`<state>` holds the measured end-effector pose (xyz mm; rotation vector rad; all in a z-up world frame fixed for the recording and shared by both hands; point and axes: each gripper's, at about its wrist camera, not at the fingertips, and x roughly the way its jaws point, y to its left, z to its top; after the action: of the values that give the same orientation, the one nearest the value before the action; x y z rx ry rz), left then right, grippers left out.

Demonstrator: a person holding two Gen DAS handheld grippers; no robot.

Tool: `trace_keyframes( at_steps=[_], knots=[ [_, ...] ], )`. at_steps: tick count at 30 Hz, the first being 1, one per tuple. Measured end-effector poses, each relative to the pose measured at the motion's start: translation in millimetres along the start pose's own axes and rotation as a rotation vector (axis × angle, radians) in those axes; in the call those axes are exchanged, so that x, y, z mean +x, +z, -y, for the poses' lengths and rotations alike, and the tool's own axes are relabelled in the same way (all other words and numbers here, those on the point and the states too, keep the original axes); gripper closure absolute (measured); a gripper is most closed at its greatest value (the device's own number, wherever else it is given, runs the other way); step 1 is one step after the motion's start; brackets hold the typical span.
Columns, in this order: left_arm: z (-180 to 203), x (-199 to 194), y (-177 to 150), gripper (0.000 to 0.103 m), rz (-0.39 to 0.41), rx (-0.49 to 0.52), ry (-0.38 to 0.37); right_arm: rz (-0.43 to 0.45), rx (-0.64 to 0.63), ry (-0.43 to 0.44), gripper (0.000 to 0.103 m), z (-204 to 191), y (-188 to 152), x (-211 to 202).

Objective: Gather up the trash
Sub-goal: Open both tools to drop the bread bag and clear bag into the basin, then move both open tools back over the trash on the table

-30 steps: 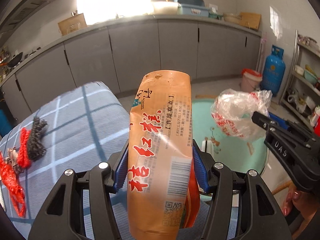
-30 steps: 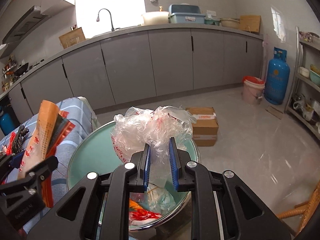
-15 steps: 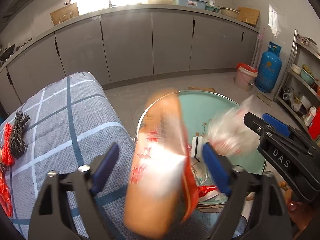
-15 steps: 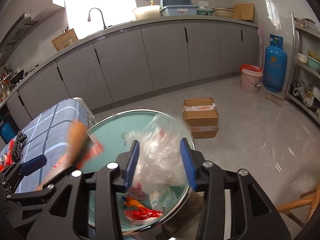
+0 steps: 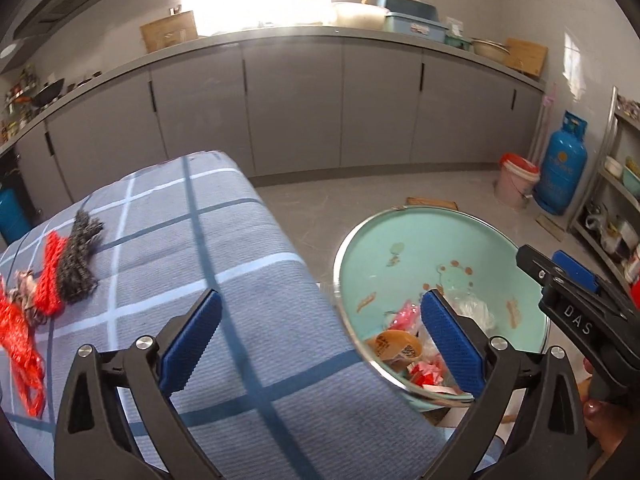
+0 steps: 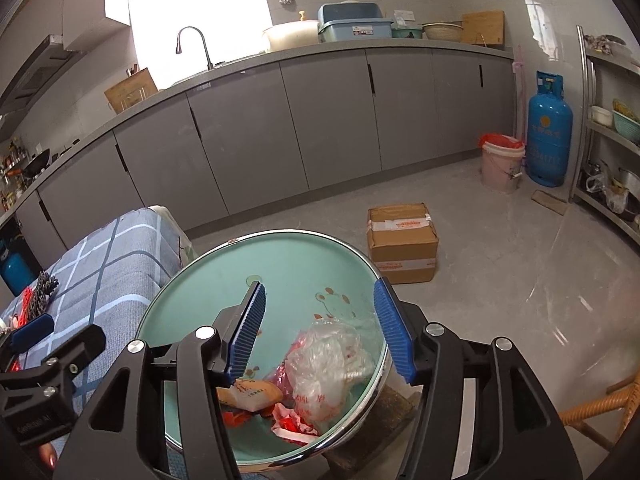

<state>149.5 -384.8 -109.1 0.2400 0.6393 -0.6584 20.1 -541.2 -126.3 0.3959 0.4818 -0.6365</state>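
A mint-green basin (image 5: 420, 240) (image 6: 304, 264) stands beside the checked table. In it lie an orange snack wrapper (image 5: 394, 345) (image 6: 256, 394), a crumpled clear plastic bag (image 6: 328, 372) (image 5: 472, 308) and red scraps (image 6: 294, 426). My left gripper (image 5: 320, 338) is open and empty, over the table edge and the basin's rim. My right gripper (image 6: 322, 330) is open and empty above the basin, with the bag below it.
A blue checked cloth (image 5: 192, 248) covers the table. A red net and grey knitted scraps (image 5: 56, 276) lie at its left. A cardboard box (image 6: 402, 242), a pink bucket (image 6: 502, 162) and a blue gas cylinder (image 6: 548, 132) stand on the floor. Grey cabinets line the back.
Both grippers opened. The orange wrapper fell from the left gripper and the plastic bag fell from the right gripper into the basin.
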Motion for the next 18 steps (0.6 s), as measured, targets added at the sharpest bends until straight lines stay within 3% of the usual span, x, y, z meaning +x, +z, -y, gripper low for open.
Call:
trace_keyframes(
  at_steps=[18],
  knots=[
    [-45.8, -26.1, -9.7, 0.005, 0.024, -0.089, 0.072, 0.030, -0.088, 0.058, 0.046, -34.6, -2.4, -8.6]
  ],
)
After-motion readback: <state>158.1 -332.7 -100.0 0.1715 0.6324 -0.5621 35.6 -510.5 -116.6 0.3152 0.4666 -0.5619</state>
